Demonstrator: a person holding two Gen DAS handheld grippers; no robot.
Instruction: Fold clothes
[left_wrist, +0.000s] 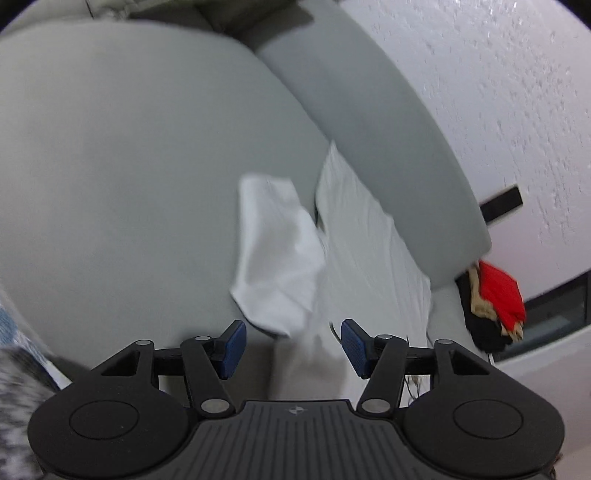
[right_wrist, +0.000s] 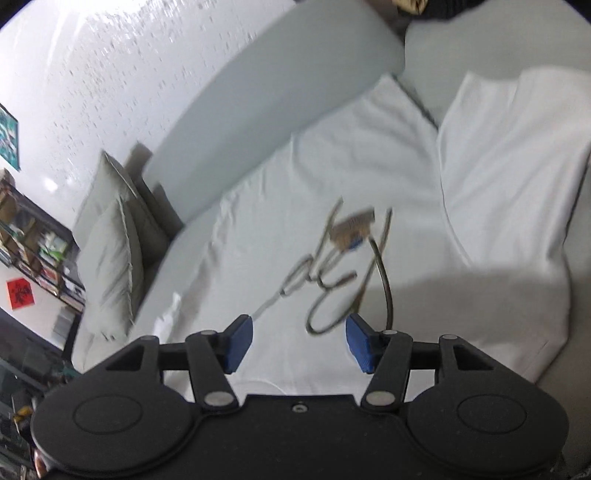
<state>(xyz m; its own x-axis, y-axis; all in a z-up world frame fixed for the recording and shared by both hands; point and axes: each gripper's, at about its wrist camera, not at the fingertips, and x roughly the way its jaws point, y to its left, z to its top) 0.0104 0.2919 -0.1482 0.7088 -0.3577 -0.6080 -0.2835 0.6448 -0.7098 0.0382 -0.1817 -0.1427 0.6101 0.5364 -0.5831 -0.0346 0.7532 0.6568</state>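
On the grey sofa (right_wrist: 258, 74), a white shirt (right_wrist: 332, 177) lies beyond both gaping, empty grippers (left_wrist: 291, 345) (right_wrist: 299, 341).

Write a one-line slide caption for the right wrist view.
Open right tool over a white T-shirt spread on a grey sofa, one sleeve folded inward.

A shirt (right_wrist: 332, 184) lies spread on the sofa (left_wrist: 129, 147) before the backrest (right_wrist: 258, 92) — cushions (right_wrist: 110, 240) at its left, a sleeve (right_wrist: 498, 166) folded over its right.
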